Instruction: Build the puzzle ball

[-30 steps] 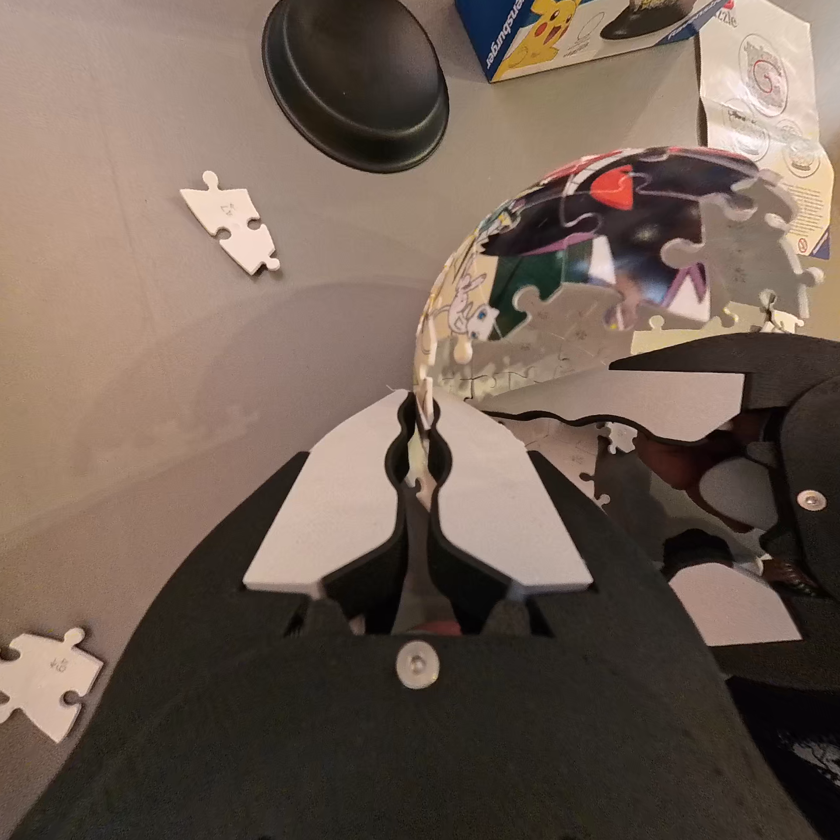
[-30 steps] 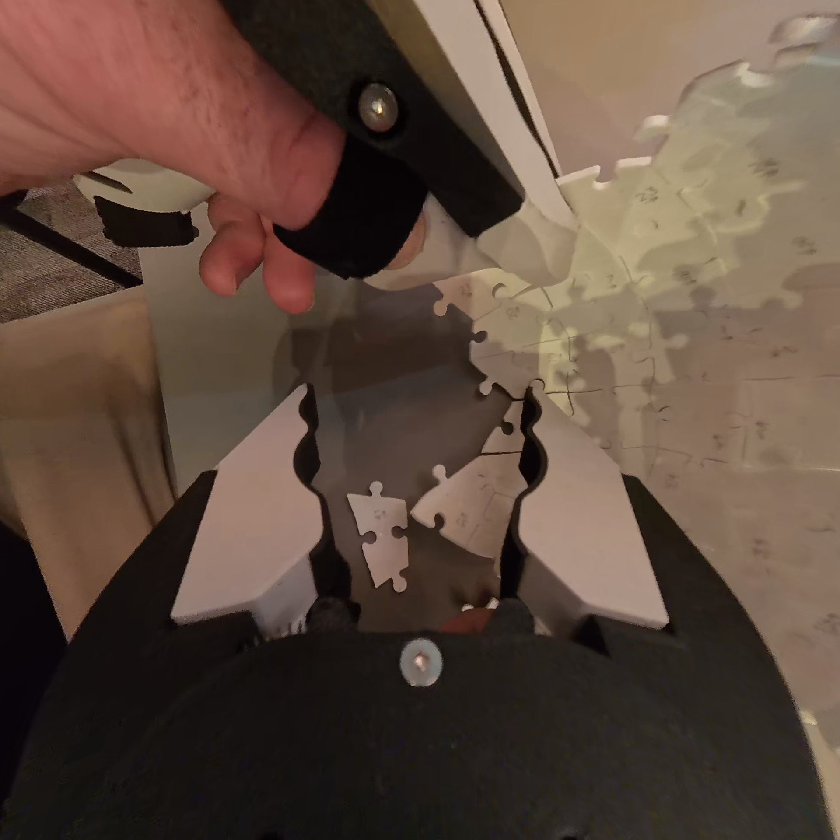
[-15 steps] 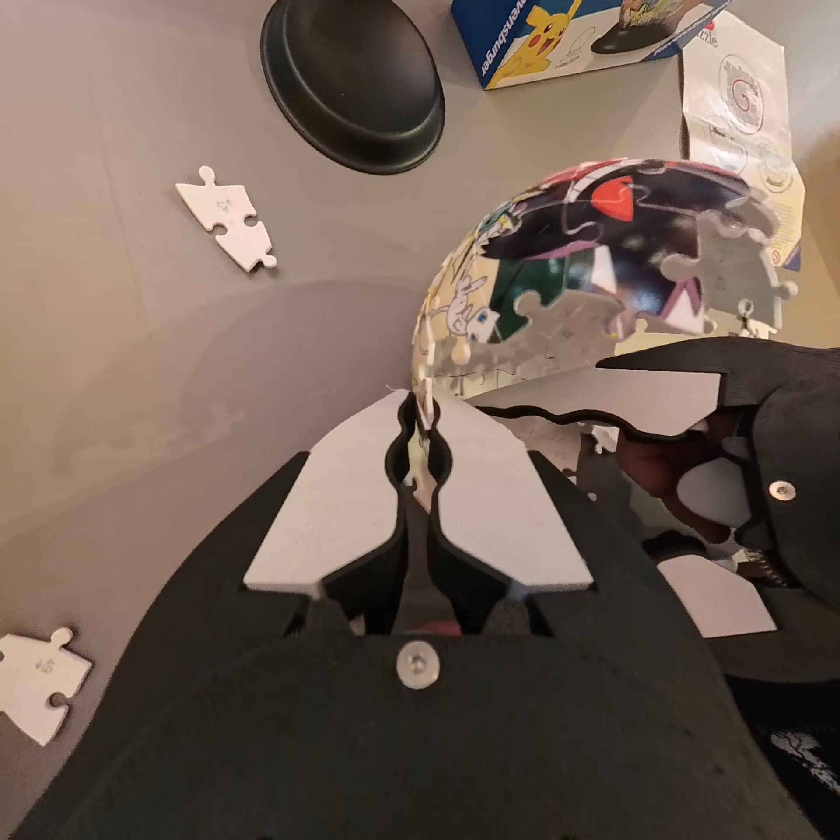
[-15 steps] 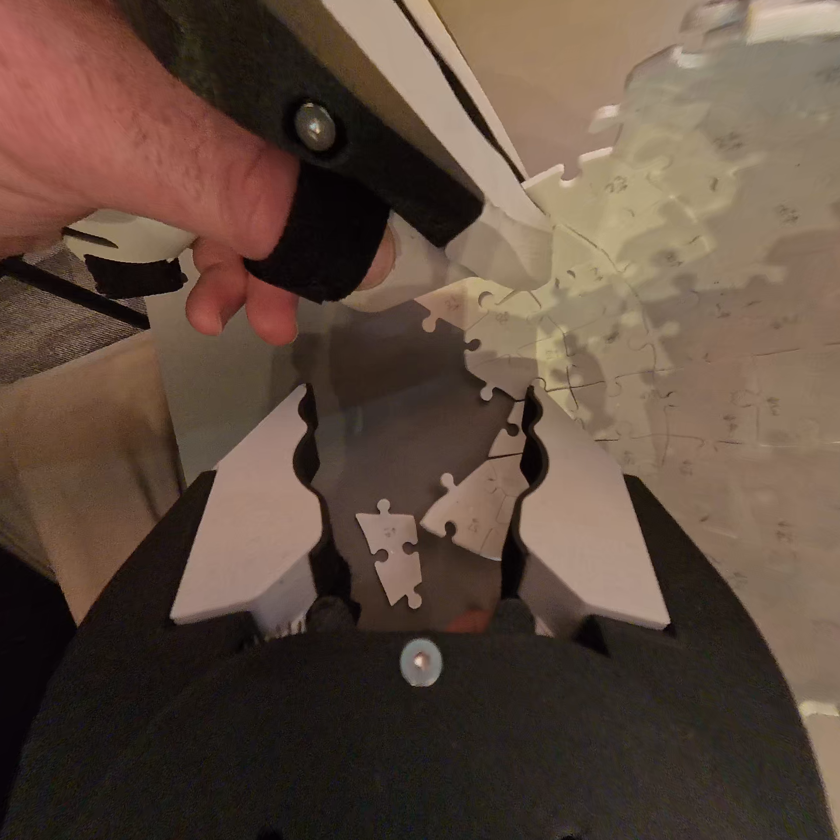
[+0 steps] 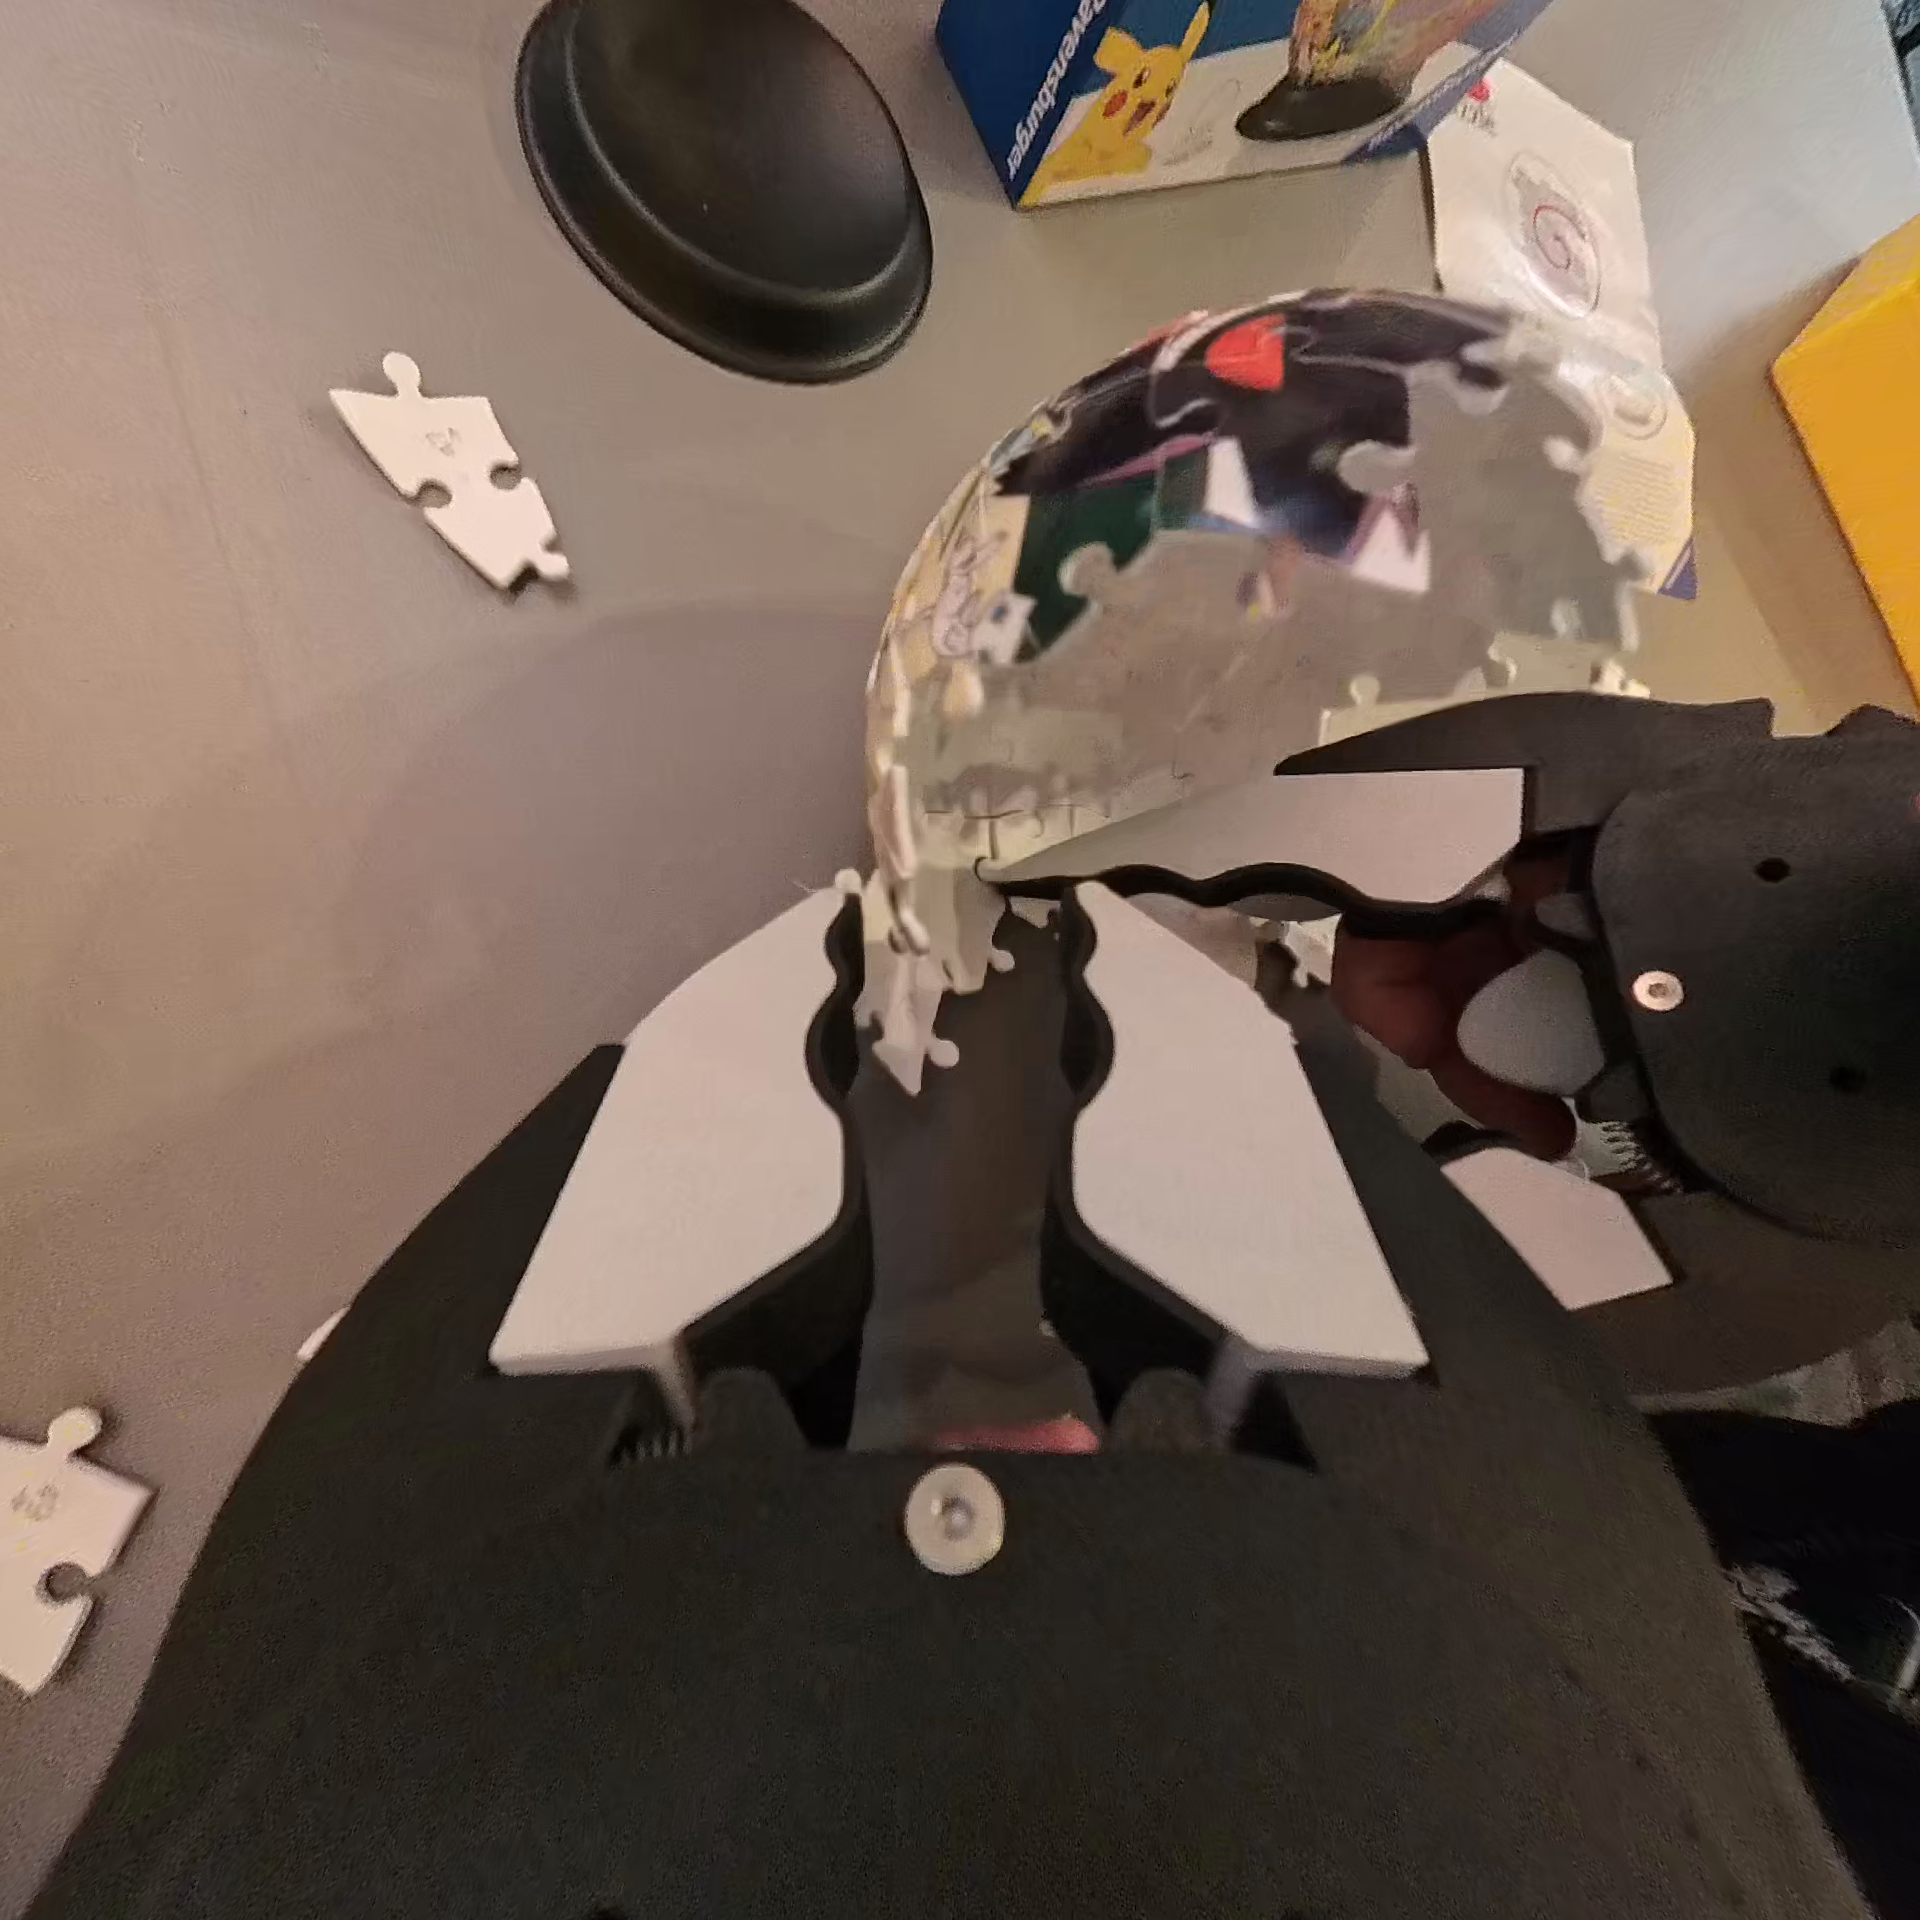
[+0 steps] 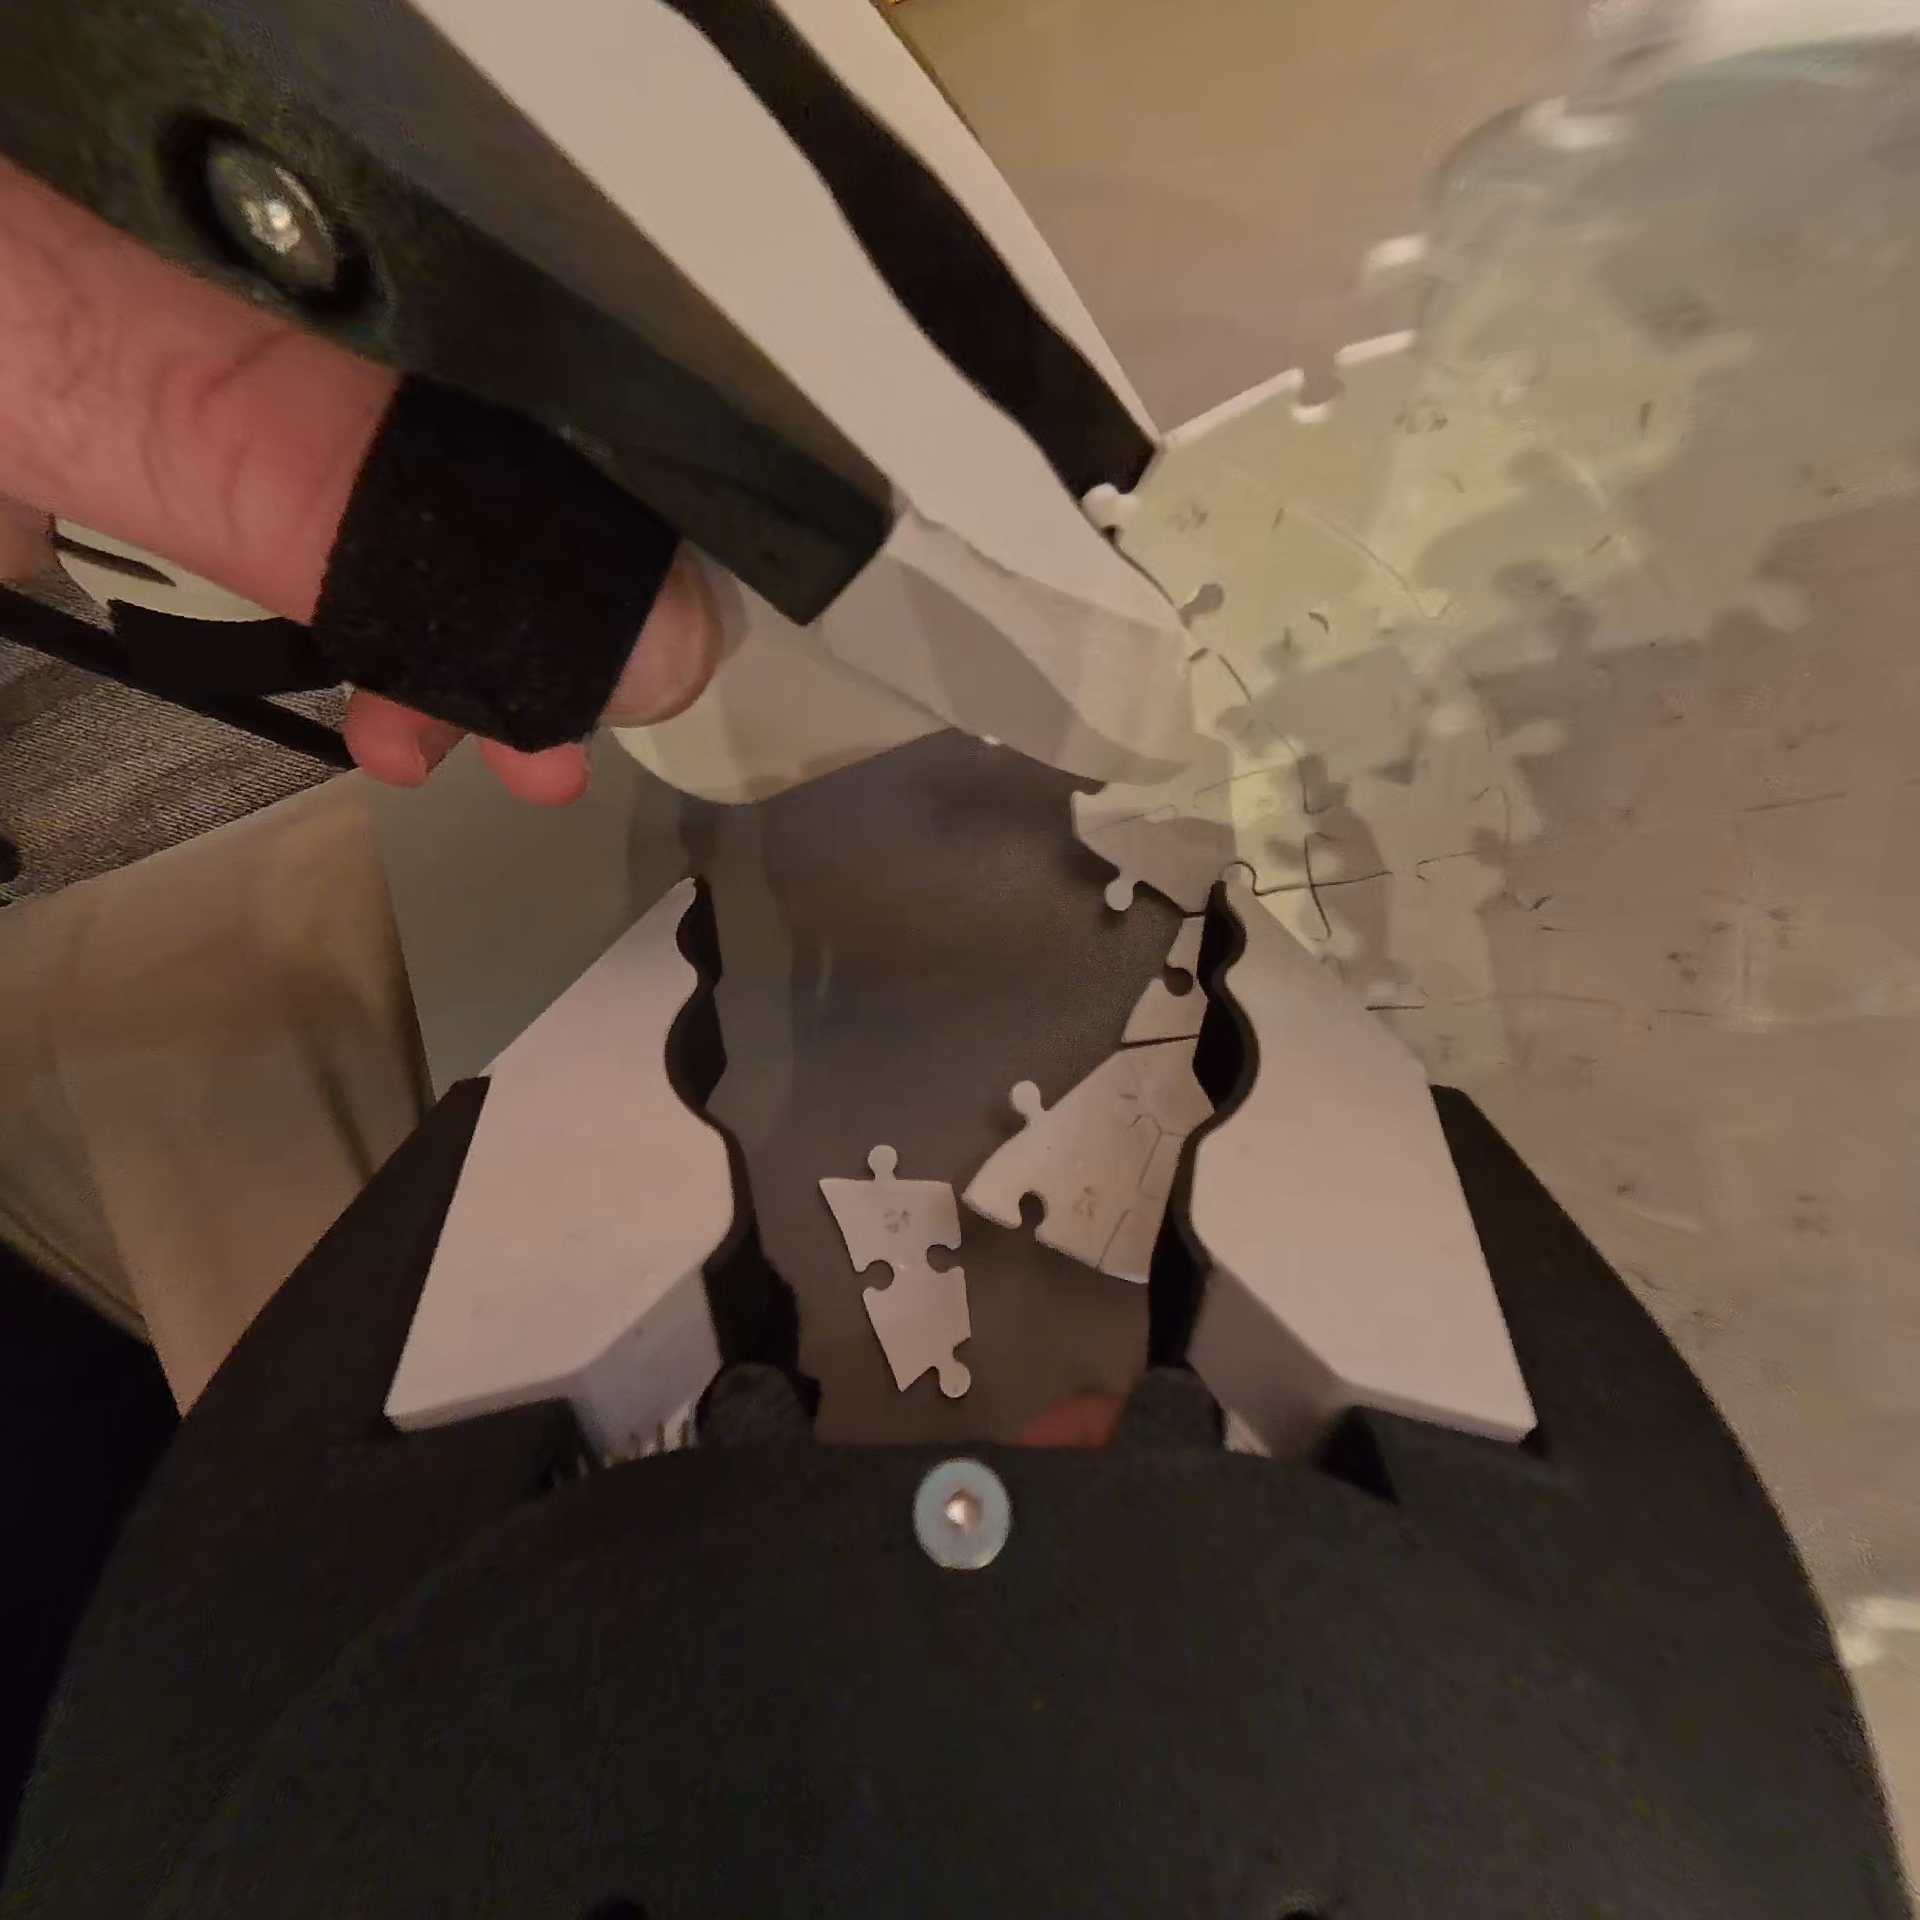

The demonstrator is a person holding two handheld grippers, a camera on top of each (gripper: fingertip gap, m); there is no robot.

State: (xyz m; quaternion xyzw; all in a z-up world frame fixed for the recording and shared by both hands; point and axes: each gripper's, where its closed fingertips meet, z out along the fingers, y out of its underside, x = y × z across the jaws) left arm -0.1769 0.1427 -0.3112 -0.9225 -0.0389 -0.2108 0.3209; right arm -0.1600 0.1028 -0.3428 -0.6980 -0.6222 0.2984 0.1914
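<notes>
Over the grey desk (image 5: pixel 260 831), the half-built puzzle ball (image 5: pixel 1247 540), a thin curved plastic shell printed with cartoon art outside and plain white within, sits tilted between both tools. Left hand-held gripper (image 5: pixel 961 935): jaws spread now, the shell's jagged lower rim standing in the gap, touching neither pad as far as I can see. Right hand-held gripper (image 6: pixel 956 914): also spread wide, its right finger resting against the shell's inner edge, pinching nothing. Between its fingers, flat on the desk, lies a loose white two-piece strip (image 6: pixel 909 1262), and beside it a wedge of joined white pieces (image 6: pixel 1101 1174).

Further off: another white strip (image 5: pixel 452 473), a white piece at the left edge (image 5: pixel 47 1527), the black round stand (image 5: pixel 717 177), the blue puzzle box (image 5: pixel 1195 94), a folded leaflet (image 5: pixel 1538 208).

Handling call: this shell looks feather-light and stiff, but held together only by its tabs. Squeeze hard and seams may pop. Best grip is on the rim, across a whole piece, with gentle pressure. The loose pieces are slick and flat, tricky to lift from the desk.
</notes>
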